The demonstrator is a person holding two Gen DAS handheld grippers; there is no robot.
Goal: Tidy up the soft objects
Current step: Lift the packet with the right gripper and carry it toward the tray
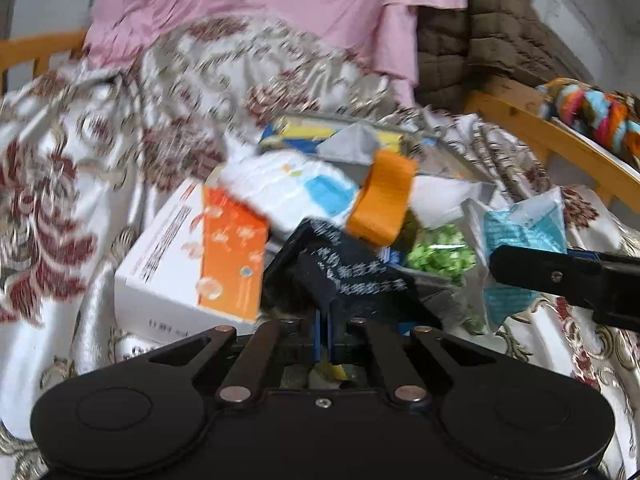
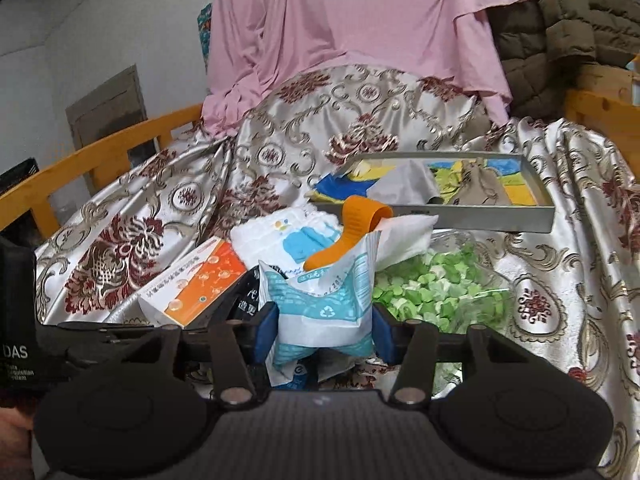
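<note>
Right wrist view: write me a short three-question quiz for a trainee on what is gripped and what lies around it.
1. Which thing sits between the pads of the right gripper? A: teal-and-white packet. B: orange strap. C: pink cloth.
2. True or false: the grey tray behind the pile holds nothing.
3. What colour are the small pieces in the clear bag to the right of the packet?
Key: 1 A. 2 False, coloured cloths lie in it. 3 Green.

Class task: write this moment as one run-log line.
left gripper: shut on black pouch | right gripper: shut on white-teal packet | grey tray: behind pile
</note>
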